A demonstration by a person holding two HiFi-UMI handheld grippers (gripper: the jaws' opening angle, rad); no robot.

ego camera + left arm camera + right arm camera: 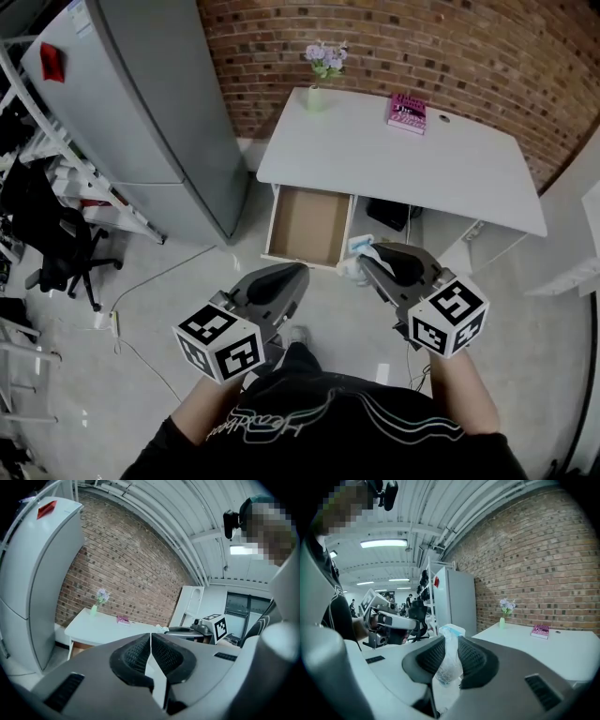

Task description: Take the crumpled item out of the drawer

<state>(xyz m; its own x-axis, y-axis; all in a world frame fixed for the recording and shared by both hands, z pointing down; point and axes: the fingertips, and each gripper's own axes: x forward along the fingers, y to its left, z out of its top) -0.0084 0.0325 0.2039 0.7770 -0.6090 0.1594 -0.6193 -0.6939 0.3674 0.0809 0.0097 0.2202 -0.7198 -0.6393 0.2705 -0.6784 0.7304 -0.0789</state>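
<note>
The crumpled item (357, 247) is a squashed clear plastic bottle with a pale blue end. My right gripper (367, 259) is shut on it, held in the air just in front of the open drawer's right corner. In the right gripper view the bottle (451, 634) sticks up between the black ribbed pads (473, 660). The drawer (309, 225) under the white desk (403, 159) is pulled out, and its brown floor is bare. My left gripper (296, 272) hangs below the drawer front, shut on nothing; in its own view the left gripper (150, 651) has its pads touching.
A pink book (407, 112) and a small vase of flowers (323, 70) stand at the back of the desk by the brick wall. A tall grey cabinet (150, 103) is at the left, with a black office chair (61, 253) and a white rack beyond it. A cable lies on the floor (178, 272).
</note>
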